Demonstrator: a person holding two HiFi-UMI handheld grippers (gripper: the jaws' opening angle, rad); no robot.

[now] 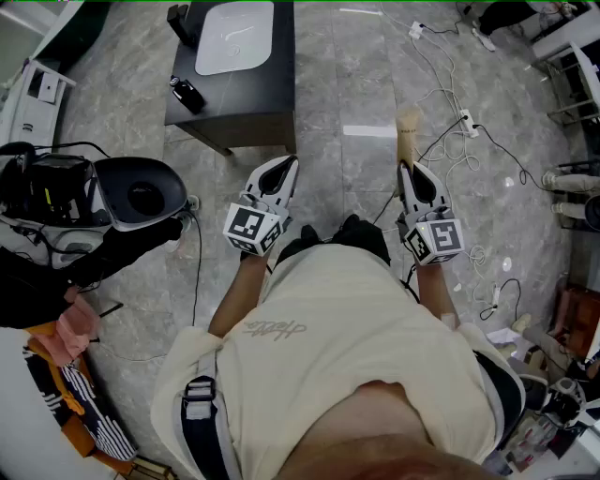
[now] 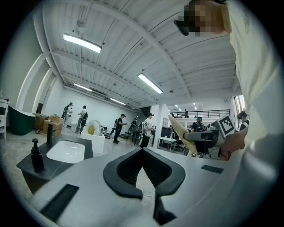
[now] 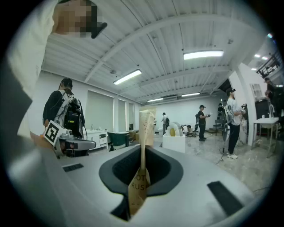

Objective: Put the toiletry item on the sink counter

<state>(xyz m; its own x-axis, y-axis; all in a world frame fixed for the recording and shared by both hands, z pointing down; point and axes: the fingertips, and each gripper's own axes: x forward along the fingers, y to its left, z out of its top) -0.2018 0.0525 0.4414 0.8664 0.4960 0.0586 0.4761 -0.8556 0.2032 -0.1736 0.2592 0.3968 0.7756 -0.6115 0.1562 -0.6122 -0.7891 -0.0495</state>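
My right gripper (image 1: pixel 410 171) is shut on a tan paper-wrapped toiletry item (image 1: pixel 408 134) that sticks up past the jaws. In the right gripper view the wrapper (image 3: pixel 144 128) stands pinched between the black pads (image 3: pixel 116 170). My left gripper (image 1: pixel 282 171) is shut with nothing in it, its jaws meeting at a point (image 2: pixel 143 150). The dark sink counter (image 1: pixel 267 89) with a white basin (image 1: pixel 234 37) stands ahead on the floor, up and to the left of both grippers. A black bottle (image 1: pixel 187 94) stands on its left edge. In the left gripper view the counter (image 2: pixel 31 166) lies at the lower left.
A grey toilet bowl (image 1: pixel 141 192) sits at the left beside black gear (image 1: pixel 47 187). Cables and a power strip (image 1: pixel 464 120) lie across the marble floor at the right. A black faucet (image 1: pixel 180 23) stands beside the basin. Several people (image 2: pixel 120 128) stand far off in the hall.
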